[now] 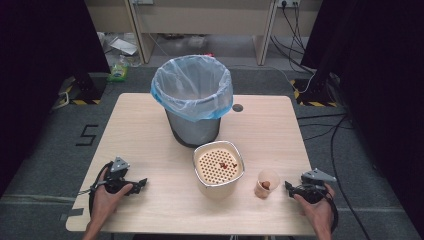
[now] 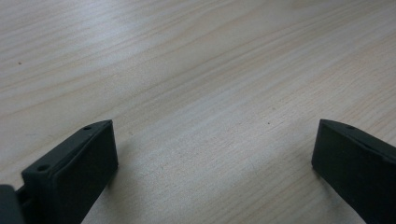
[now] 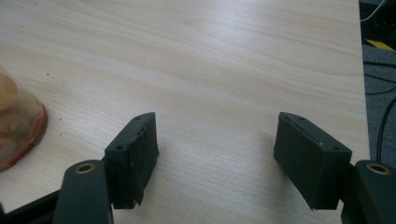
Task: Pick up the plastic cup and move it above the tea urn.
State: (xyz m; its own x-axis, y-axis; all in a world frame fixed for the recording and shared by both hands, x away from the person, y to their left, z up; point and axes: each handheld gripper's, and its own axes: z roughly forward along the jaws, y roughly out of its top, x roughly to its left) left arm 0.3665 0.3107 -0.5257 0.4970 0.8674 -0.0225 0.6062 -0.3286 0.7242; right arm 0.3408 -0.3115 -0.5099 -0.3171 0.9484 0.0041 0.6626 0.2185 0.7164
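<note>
Resting low on the wooden table point(image 1: 150, 145), your left gripper point(image 1: 142, 182) sits near the front left corner with its jaws spread apart and bare wood between them. Your right gripper point(image 1: 288, 186) lies near the front right edge, jaws likewise wide apart and holding nothing; it points toward the small clear cup point(image 1: 266, 183), which stands just beside its tips without touching them. That cup holds a few brownish pieces at its bottom. In the right gripper view the cup point(image 3: 16, 126) shows at the left edge, off to the side of the jaws. Just left of the cup stands a metal container point(image 1: 219, 167) topped by a cream perforated insert, with a few small reddish-brown bits lying on the holes. Behind it stands a grey bin point(image 1: 192, 100) lined with a pale blue bag; what is inside cannot be told.
</note>
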